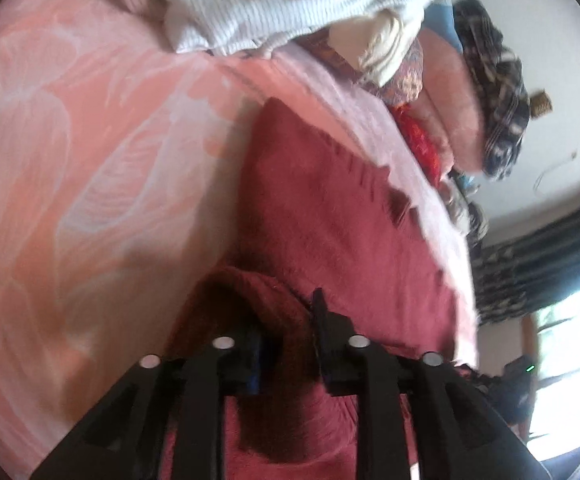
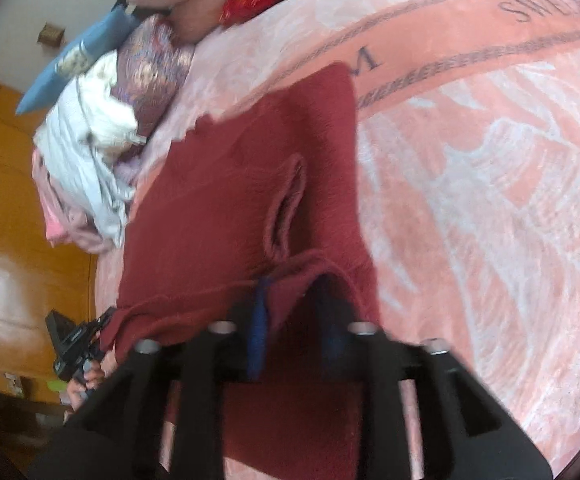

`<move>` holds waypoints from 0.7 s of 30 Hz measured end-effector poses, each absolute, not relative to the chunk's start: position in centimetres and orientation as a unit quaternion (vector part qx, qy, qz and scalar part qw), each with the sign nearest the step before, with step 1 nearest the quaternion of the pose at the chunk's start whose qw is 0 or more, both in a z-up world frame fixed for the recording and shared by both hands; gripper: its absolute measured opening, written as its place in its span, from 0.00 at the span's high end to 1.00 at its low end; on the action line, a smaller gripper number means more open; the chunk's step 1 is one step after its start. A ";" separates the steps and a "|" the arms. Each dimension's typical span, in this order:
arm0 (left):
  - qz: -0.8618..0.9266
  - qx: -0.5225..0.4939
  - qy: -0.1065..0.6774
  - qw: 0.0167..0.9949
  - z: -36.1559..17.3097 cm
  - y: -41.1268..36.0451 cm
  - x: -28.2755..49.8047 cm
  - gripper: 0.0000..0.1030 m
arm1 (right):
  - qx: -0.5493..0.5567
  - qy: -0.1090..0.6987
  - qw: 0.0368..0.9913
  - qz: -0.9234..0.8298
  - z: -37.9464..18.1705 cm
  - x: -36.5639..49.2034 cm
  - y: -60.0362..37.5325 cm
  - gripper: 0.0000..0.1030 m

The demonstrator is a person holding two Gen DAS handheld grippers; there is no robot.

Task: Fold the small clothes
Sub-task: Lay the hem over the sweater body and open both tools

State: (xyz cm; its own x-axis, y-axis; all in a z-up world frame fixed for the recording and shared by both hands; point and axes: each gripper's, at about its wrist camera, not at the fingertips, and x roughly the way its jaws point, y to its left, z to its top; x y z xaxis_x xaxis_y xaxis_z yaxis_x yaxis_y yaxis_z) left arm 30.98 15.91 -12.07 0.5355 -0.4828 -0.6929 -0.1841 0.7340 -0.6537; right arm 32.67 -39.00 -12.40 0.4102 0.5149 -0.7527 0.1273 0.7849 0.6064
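A dark red knitted garment lies spread on a pink patterned blanket. In the left wrist view my left gripper is shut on a raised fold of the red garment near its bottom edge. In the right wrist view the same garment lies flat with a slit-like opening near its middle. My right gripper is shut on another lifted edge of it. The left gripper, held in a hand, shows at the garment's far corner in the right wrist view.
A pile of white, pink and patterned clothes lies at the blanket's far side, with a red cloth and dark patterned fabric. An orange wooden wardrobe stands beside the bed. The pink blanket stretches to the right.
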 end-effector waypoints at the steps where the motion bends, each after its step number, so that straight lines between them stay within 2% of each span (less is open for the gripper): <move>1: -0.091 -0.350 0.465 0.808 -11.5 16.1 30.9 0.57 | 0.302 0.527 0.785 0.121 -12.2 32.5 -39.4 0.67; 2: -0.081 -0.343 0.452 0.820 -10.7 16.5 30.6 0.40 | 0.300 0.524 0.788 0.122 -12.0 32.4 -39.6 0.67; 3: -0.074 -0.338 0.440 0.829 -10.0 16.7 30.5 0.35 | 0.298 0.520 0.791 0.125 -11.7 32.2 -39.8 0.67; 7: -0.076 -0.294 0.425 0.853 -8.4 17.1 29.9 0.32 | 0.282 0.519 0.793 0.146 -10.9 31.5 -40.3 0.66; 11: -0.071 -0.212 0.426 0.877 -8.0 16.4 29.3 0.31 | 0.245 0.525 0.799 0.158 -10.4 30.8 -40.1 0.51; 17: -0.095 -0.106 0.427 0.893 -8.1 14.8 29.0 0.29 | 0.248 0.534 0.789 0.172 -11.2 30.9 -40.2 0.43; 21: -0.118 -0.071 0.423 0.895 -7.9 13.3 29.2 0.23 | 0.228 0.545 0.785 0.187 -11.5 31.1 -38.9 0.38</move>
State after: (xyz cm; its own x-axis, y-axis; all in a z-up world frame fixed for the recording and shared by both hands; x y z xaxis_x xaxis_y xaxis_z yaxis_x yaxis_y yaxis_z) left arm 29.16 13.30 -7.89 0.6133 -0.2722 -0.7415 0.1520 0.9619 -0.2274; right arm 31.08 -38.87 -11.55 0.3370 0.5419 -0.7699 -0.0451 0.8261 0.5617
